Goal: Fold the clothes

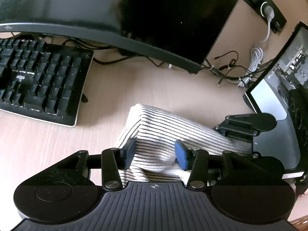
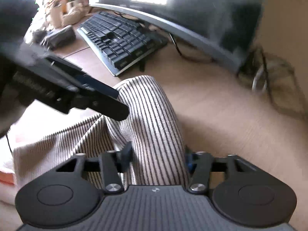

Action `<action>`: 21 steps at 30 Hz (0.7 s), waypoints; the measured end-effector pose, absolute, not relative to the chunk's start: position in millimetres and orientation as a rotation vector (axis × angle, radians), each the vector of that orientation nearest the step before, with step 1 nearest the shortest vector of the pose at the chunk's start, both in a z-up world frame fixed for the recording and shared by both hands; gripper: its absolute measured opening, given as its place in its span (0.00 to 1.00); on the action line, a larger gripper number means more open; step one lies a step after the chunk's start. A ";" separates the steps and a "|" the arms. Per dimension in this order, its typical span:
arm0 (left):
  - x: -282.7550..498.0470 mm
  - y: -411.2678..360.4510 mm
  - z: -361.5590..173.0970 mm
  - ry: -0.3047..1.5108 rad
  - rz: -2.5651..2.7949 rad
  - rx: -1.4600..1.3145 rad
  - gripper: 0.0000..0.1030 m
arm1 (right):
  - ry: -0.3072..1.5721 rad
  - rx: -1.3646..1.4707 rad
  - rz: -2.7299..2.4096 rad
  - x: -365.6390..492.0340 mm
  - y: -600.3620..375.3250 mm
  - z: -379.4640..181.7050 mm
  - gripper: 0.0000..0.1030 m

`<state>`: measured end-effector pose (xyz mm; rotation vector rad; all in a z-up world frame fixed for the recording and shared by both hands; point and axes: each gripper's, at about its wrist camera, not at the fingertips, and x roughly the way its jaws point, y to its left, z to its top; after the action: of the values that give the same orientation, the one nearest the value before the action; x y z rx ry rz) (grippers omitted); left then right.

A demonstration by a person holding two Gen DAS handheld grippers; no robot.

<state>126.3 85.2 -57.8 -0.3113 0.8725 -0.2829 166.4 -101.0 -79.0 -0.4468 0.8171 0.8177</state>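
Garment between left gripper pads.

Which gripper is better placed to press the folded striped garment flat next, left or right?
Probably the right gripper: its jaws straddle the garment's long folded roll, near the end closest to the person, the roll running away ahead. The left gripper sits over one corner of the fold, near the keyboard.

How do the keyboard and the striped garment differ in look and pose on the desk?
The keyboard is black, rigid and lies flat by the monitor; the striped garment is pale with thin dark stripes, soft and bunched into a raised fold. The keyboard lies untouched; the garment has cloth between the fingers of both the left gripper and the right gripper. Both rest on the same desk.
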 end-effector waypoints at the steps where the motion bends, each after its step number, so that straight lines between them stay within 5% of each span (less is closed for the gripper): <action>1: 127.0 86.0 -55.4 0.870 -0.282 -0.317 0.49 | 0.786 -0.480 0.811 165.5 -100.0 -76.0 0.41; 5: 129.1 89.8 -41.8 0.838 -0.242 -0.326 0.67 | 0.636 -0.654 0.728 168.8 -94.3 -66.9 0.39; 11: 141.0 96.2 -35.8 0.834 -0.214 -0.415 0.80 | 0.459 -0.873 0.727 128.1 -83.2 -79.3 0.39; 21: 151.6 79.6 -52.7 0.884 -0.262 -0.352 0.73 | 0.208 -1.174 0.675 81.4 -74.7 -114.0 0.39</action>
<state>151.6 79.6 -52.7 -0.3523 0.8842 -0.2618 81.4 -74.7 -114.0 -1.1743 0.2076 0.6745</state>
